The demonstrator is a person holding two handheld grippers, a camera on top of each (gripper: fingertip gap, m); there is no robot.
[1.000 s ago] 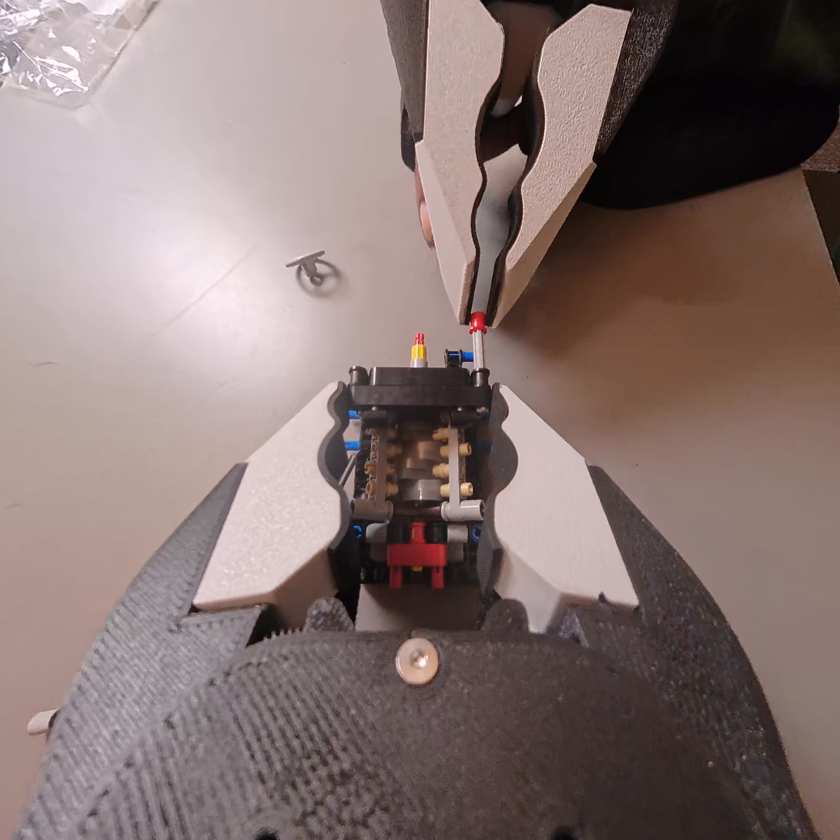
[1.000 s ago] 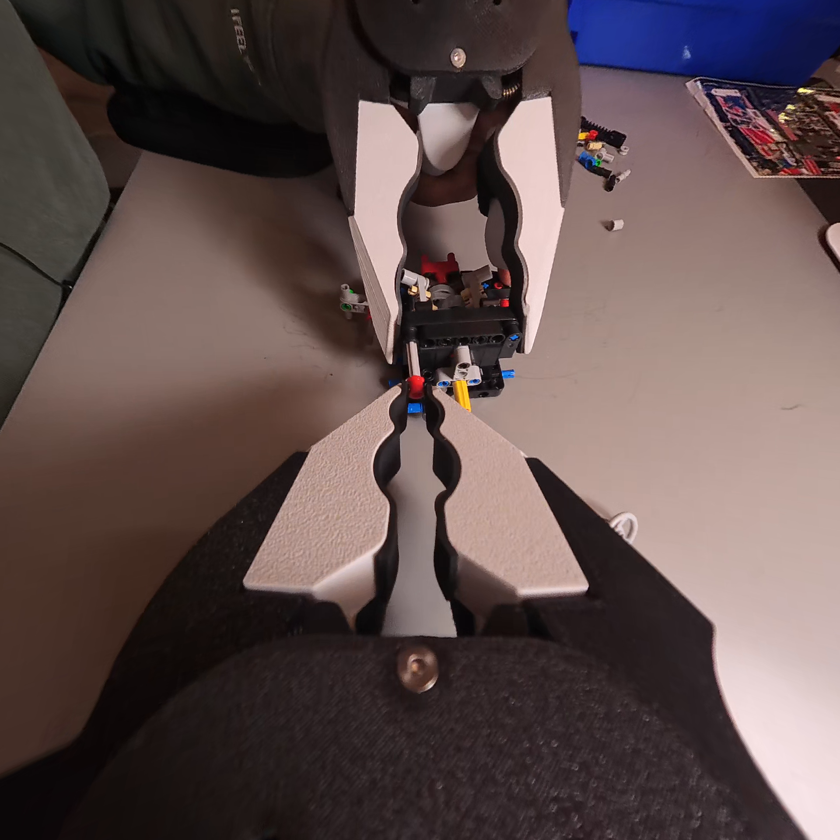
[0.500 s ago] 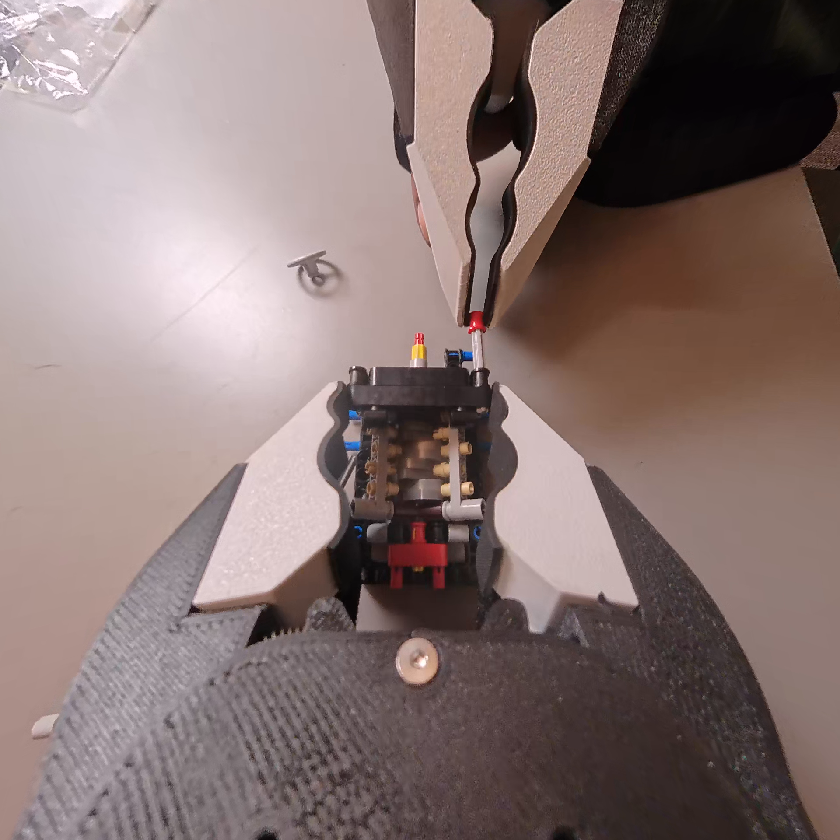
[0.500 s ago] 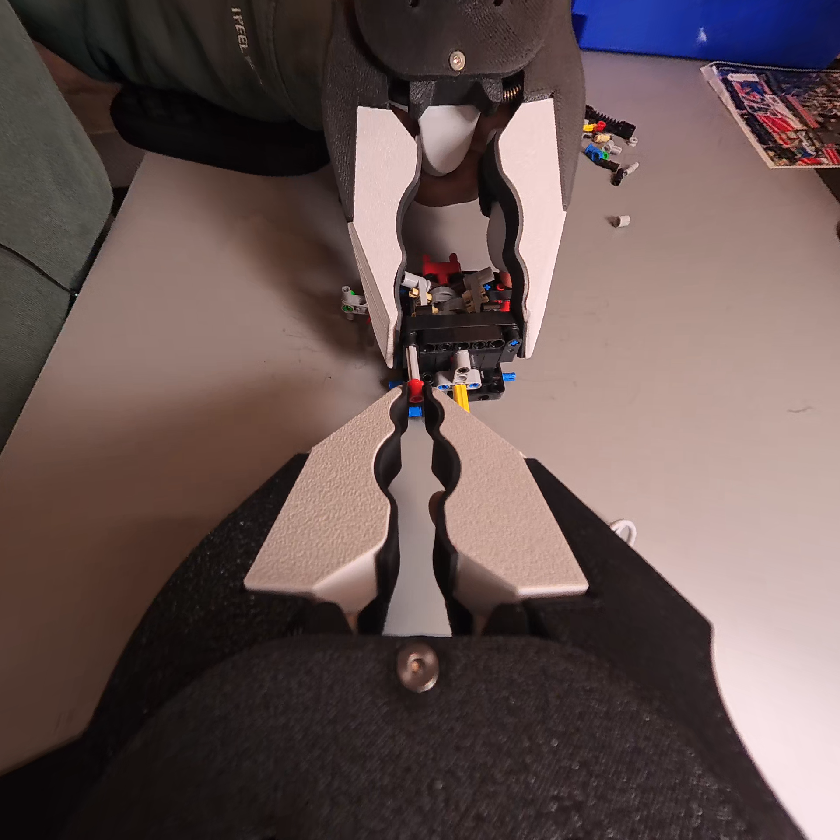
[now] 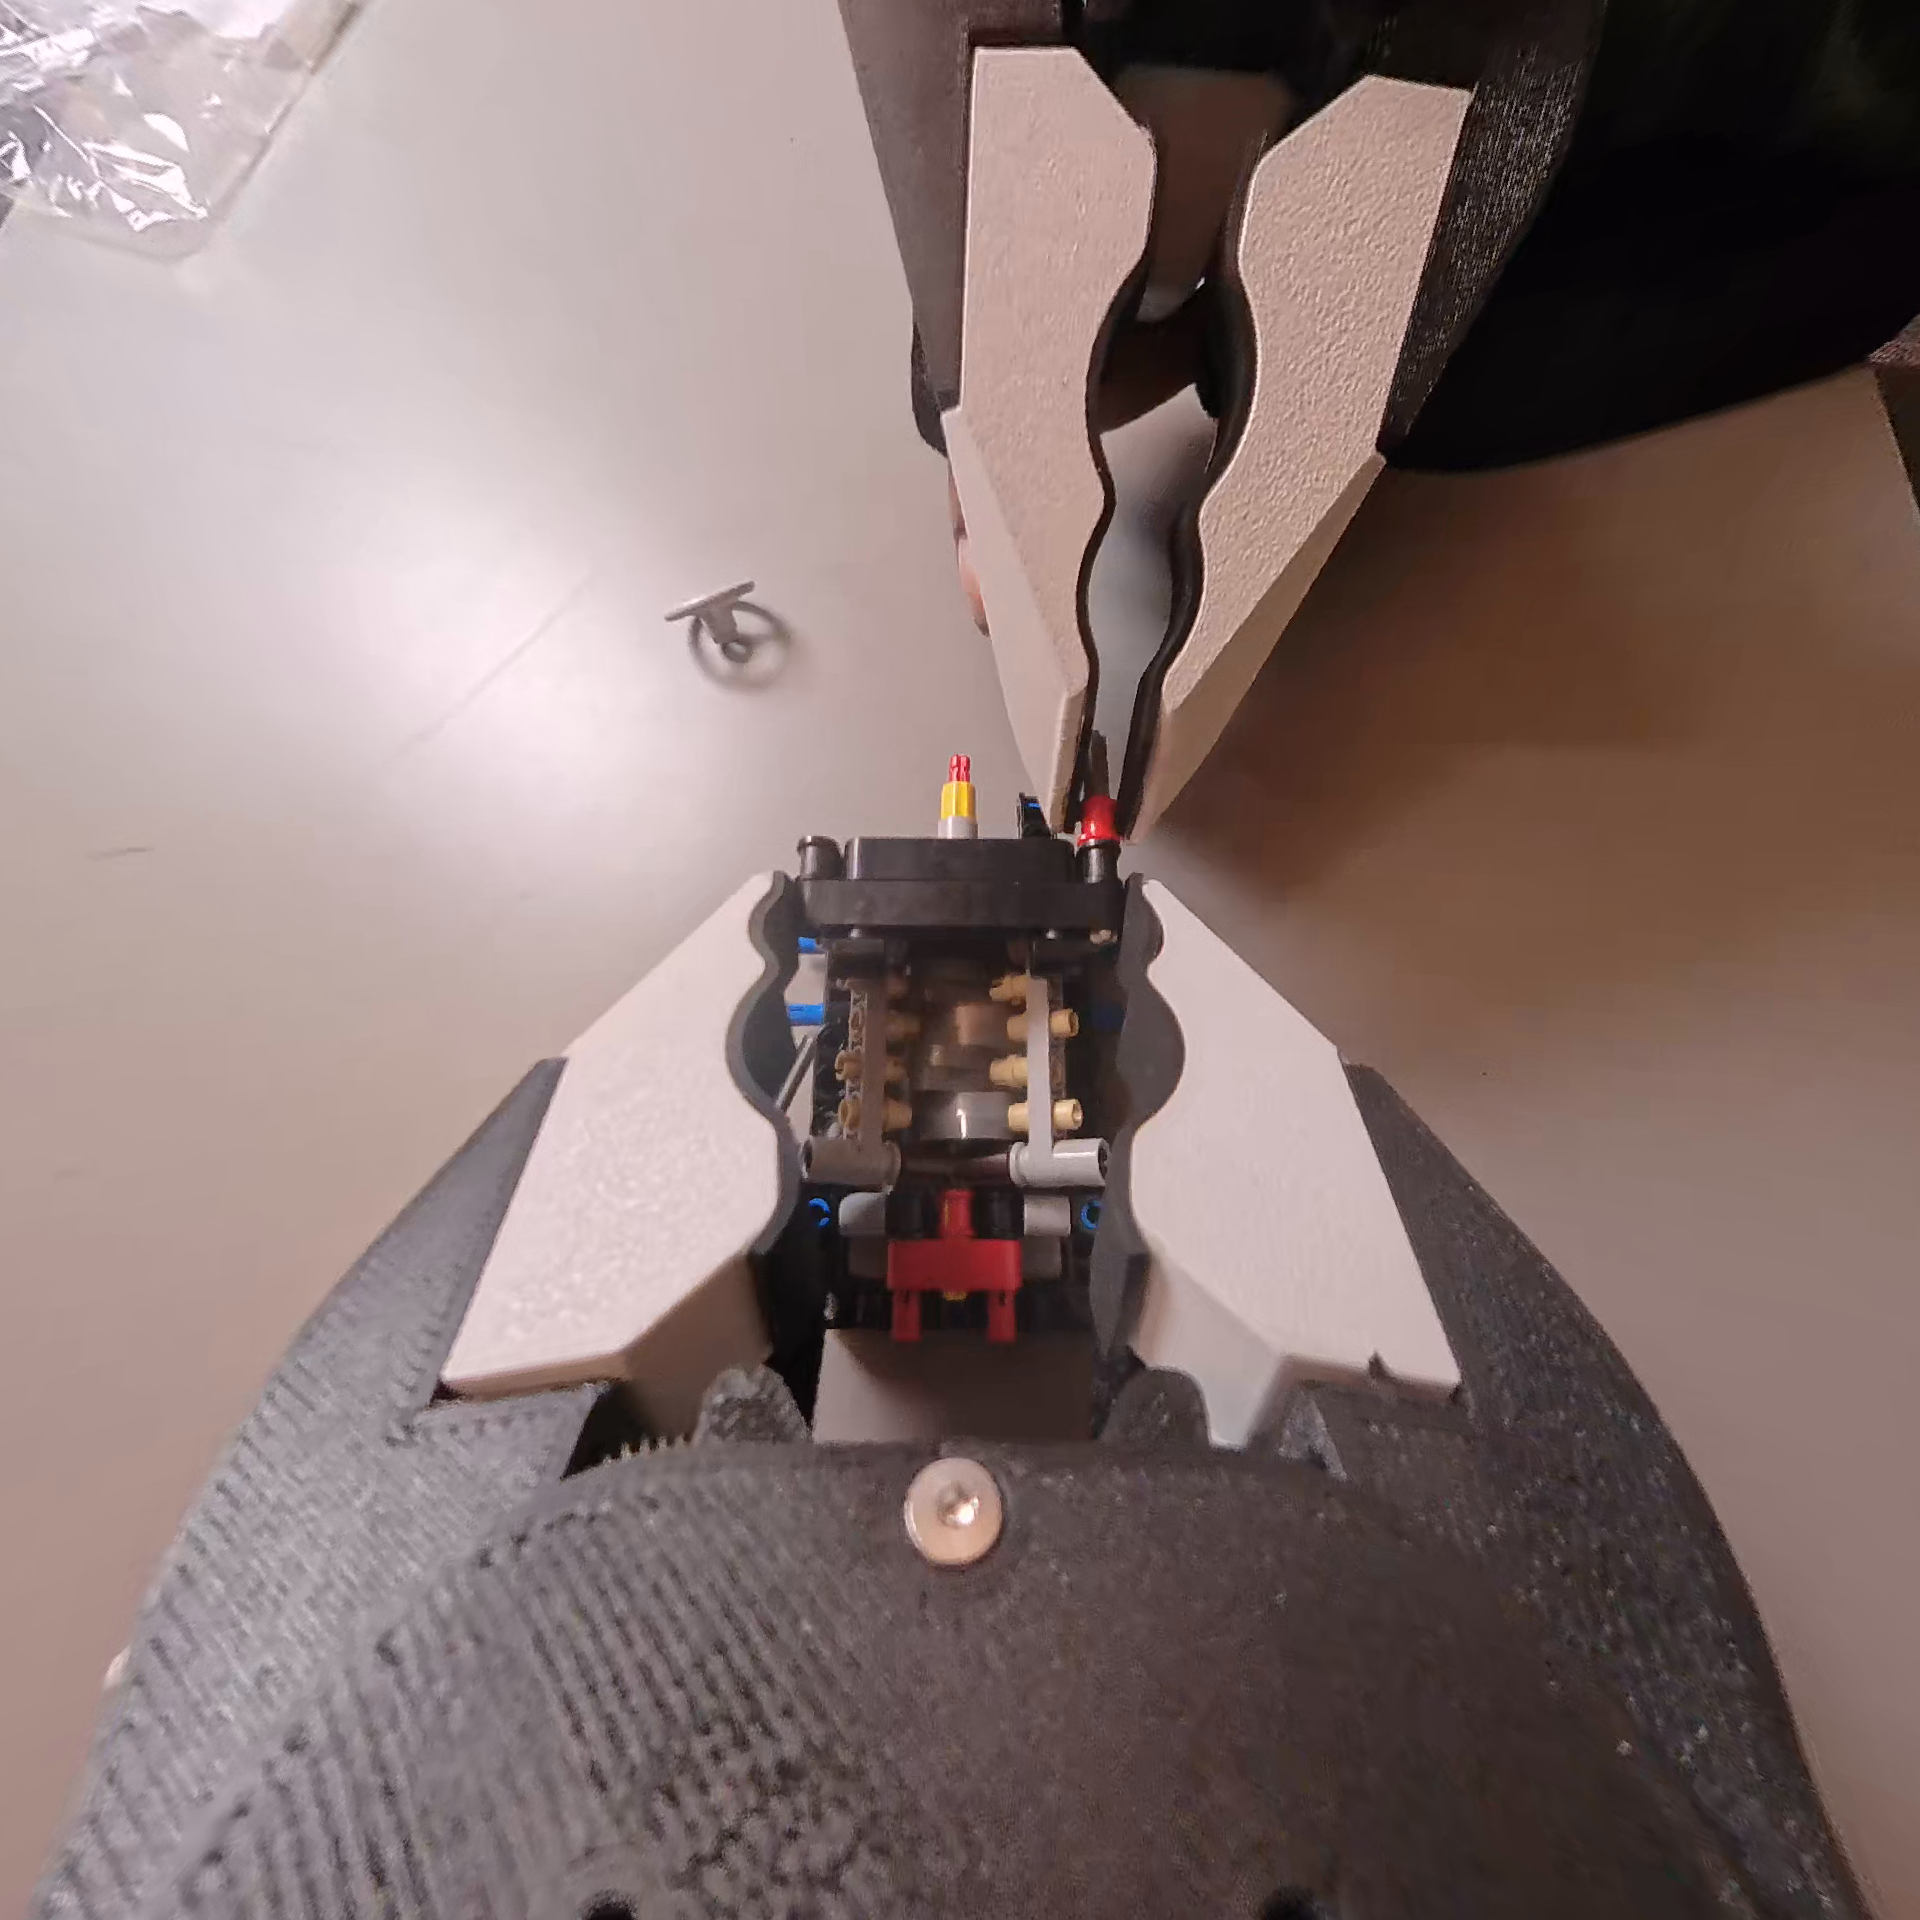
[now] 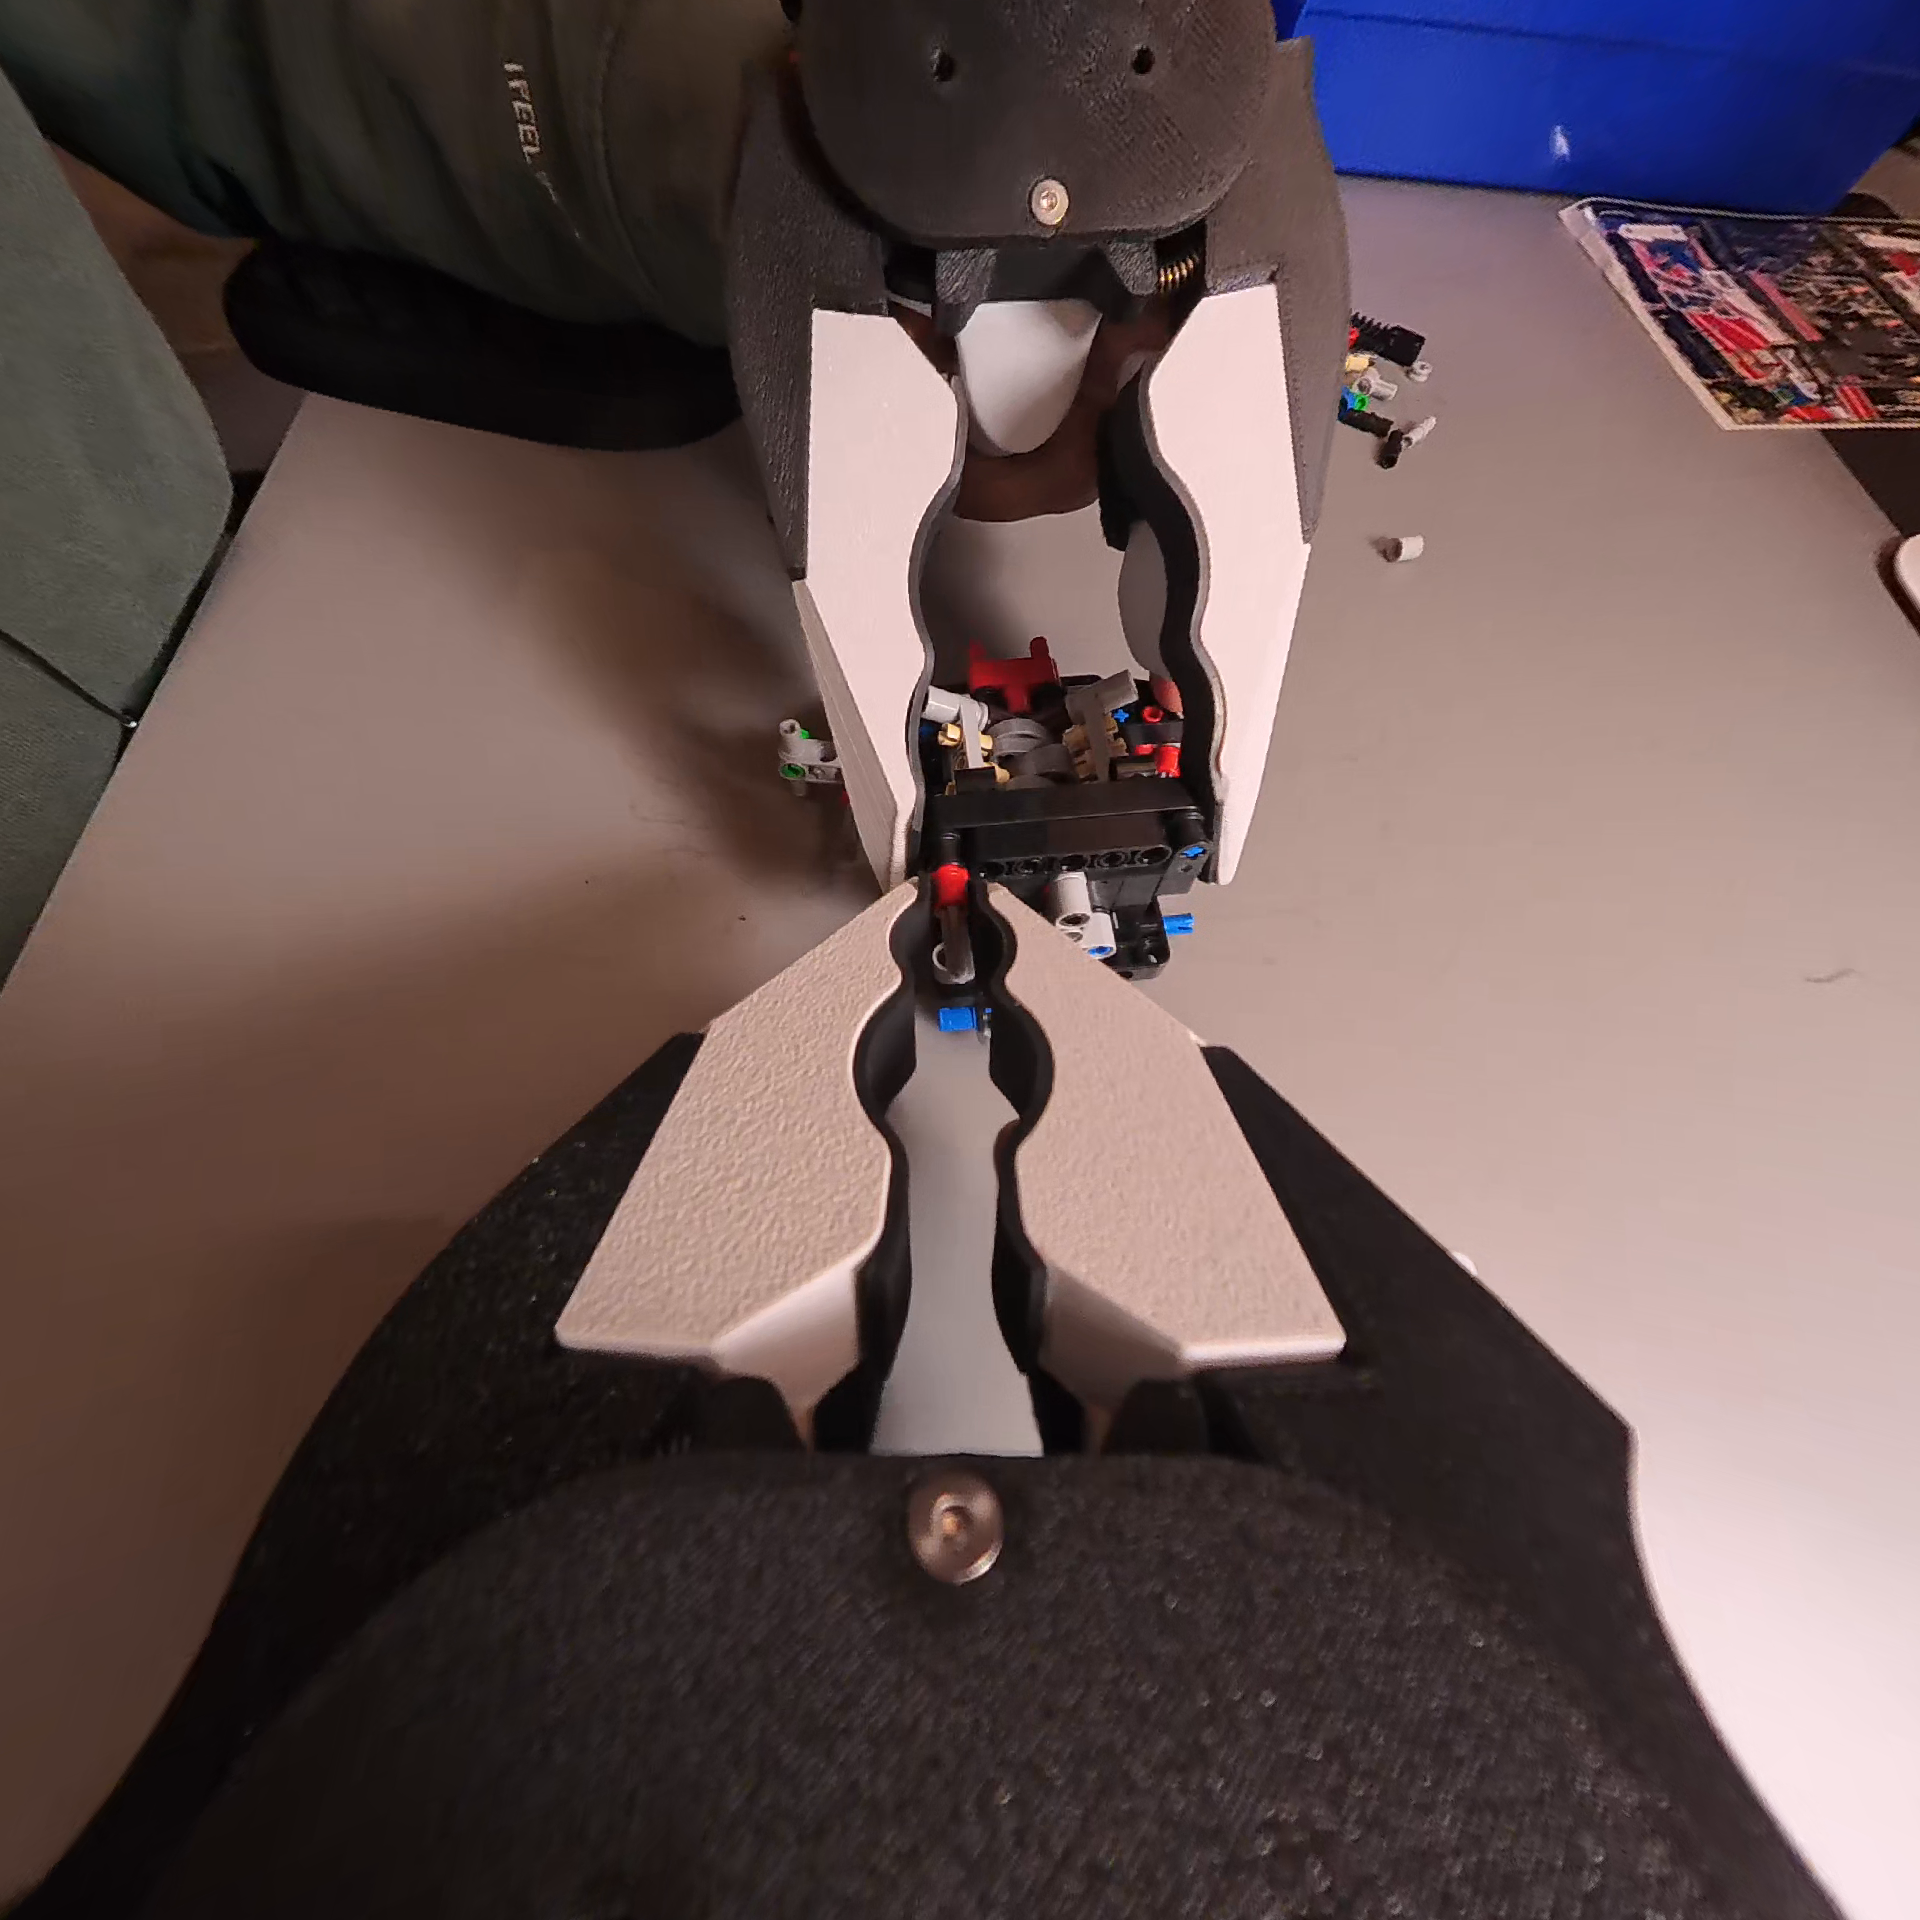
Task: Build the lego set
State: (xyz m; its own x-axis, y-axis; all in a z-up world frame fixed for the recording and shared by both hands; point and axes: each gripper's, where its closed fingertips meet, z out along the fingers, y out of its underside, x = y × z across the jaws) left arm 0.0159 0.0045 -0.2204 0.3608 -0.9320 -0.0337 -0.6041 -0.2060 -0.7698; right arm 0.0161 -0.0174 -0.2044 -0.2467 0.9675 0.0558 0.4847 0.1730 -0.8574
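Observation:
My left gripper [image 5: 961,904] is shut on the lego assembly [image 5: 961,1060], a black frame with tan pins, grey beams and a red piece at its near end. It rests on the table. A yellow-and-red axle tip [image 5: 958,798] sticks out of its far side. My right gripper [image 5: 1101,821] comes from above, its tips closed around a red bush [image 5: 1099,819] right against the black frame's right corner. In the right wrist view, my right gripper [image 6: 951,896] pinches the red bush [image 6: 948,885] at the assembly [image 6: 1070,831], which sits between the left gripper's fingers [image 6: 862,644].
A plastic bag [image 5: 114,114] and a small grey ring piece [image 5: 727,636] lie left of the assembly. Loose parts [image 6: 1382,395], a grey bush [image 6: 1401,548], a booklet [image 6: 1766,312] and a blue bin [image 6: 1610,94] are on the far right. A grey-green connector [image 6: 805,753] lies beside the left gripper. Only a small space, under 4 cm, lies between the two pairs of fingers.
My right gripper has moved toward the assembly with the red bush. The grey shaft that showed between bush and black frame has gone in. The left gripper has not moved.

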